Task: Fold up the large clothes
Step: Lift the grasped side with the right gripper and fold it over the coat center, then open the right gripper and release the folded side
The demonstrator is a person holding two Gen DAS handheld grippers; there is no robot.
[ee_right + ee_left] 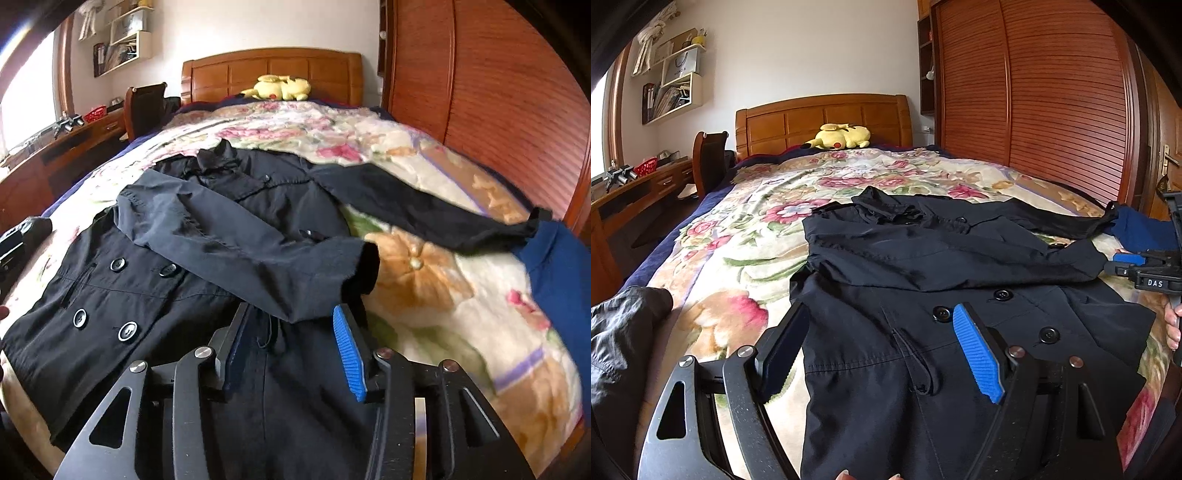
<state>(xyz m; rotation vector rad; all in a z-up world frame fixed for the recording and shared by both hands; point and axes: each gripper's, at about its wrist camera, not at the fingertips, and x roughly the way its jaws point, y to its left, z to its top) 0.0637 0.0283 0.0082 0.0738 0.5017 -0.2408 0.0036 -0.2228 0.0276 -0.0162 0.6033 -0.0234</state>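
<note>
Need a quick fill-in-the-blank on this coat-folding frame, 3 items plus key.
1. The black coat lies on a ____-patterned blanket.
2. One sleeve is folded ____ the coat's front.
3. The right hand-held gripper holds ____ between its open fingers.
4. A ____ plush toy lies by the headboard.

Missing words: floral; across; nothing; yellow

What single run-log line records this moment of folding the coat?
step: sleeve folded across coat | other sleeve outstretched | left tongs: open, empty | right tongs: open, empty
</note>
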